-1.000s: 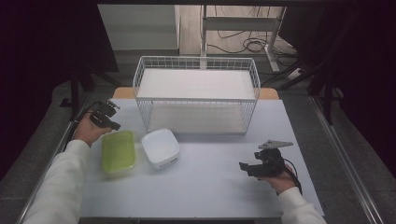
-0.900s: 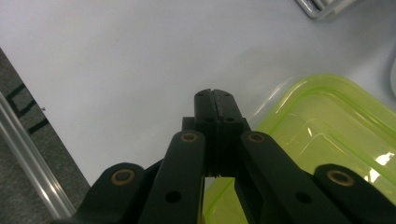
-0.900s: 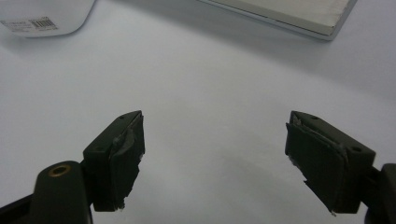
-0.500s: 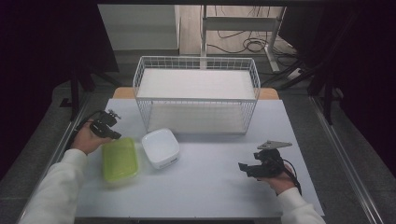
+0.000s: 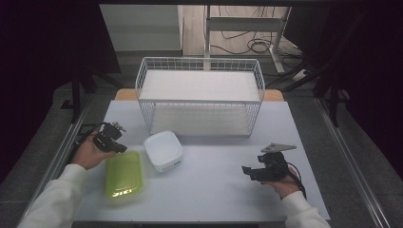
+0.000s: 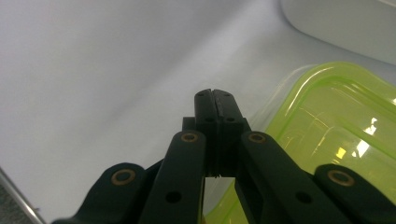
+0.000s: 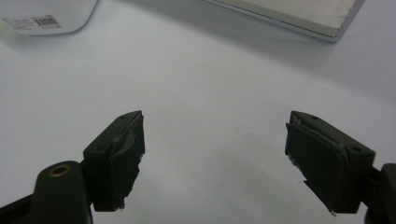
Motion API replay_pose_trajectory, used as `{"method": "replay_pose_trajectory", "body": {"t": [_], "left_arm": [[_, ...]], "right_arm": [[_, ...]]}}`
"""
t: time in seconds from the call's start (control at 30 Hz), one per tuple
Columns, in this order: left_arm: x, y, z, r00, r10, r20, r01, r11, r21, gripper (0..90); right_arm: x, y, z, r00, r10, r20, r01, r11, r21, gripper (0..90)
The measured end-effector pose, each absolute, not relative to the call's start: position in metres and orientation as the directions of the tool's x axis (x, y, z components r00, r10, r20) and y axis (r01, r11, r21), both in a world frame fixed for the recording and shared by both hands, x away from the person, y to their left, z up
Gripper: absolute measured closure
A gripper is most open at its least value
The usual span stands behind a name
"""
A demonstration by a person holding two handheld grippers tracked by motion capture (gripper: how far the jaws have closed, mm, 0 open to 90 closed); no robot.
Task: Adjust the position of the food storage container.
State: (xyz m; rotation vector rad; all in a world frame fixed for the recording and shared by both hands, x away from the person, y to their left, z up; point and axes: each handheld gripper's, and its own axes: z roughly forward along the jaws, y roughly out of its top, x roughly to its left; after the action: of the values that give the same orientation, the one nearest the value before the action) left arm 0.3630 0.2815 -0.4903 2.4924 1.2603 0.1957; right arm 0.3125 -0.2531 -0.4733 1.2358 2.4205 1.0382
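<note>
Green lid (image 6: 327, 135) just beside closed fingers (image 6: 205, 105).

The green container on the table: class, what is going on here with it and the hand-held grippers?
A person works at a grey table, one hand-held gripper in each hand. The left hand-held gripper has its jaws shut with nothing between them, right beside the green container, which lies next to a white container. The right hand-held gripper hangs open over bare table, apart from everything. A white wire basket stands behind.
</note>
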Motion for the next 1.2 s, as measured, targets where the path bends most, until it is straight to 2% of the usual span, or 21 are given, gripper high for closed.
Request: {"method": "replay_pose_trajectory", "body": {"t": [0.8, 1.03, 1.13, 1.2], "left_arm": [[0.331, 0.272, -0.491, 0.617, 0.786, -0.050, 0.743, -0.560, 0.368, 89.9], [0.311, 0.302, -0.467, 0.552, 0.834, -0.018, 0.747, -0.484, 0.456, 89.8], [0.299, 0.312, -0.462, 0.539, 0.842, -0.018, 0.751, -0.471, 0.464, 89.9], [0.278, 0.326, -0.462, 0.523, 0.852, -0.014, 0.763, -0.460, 0.455, 89.9]], "right_arm": [[0.312, -0.252, -0.474, -0.618, 0.779, 0.106, 0.616, 0.396, 0.681, 19.8], [0.311, -0.254, -0.474, -0.614, 0.782, 0.103, 0.616, 0.393, 0.683, 19.8], [0.311, -0.254, -0.474, -0.612, 0.784, 0.105, 0.617, 0.391, 0.683, 19.8], [0.311, -0.254, -0.474, -0.612, 0.784, 0.104, 0.617, 0.390, 0.683, 19.8]]}}
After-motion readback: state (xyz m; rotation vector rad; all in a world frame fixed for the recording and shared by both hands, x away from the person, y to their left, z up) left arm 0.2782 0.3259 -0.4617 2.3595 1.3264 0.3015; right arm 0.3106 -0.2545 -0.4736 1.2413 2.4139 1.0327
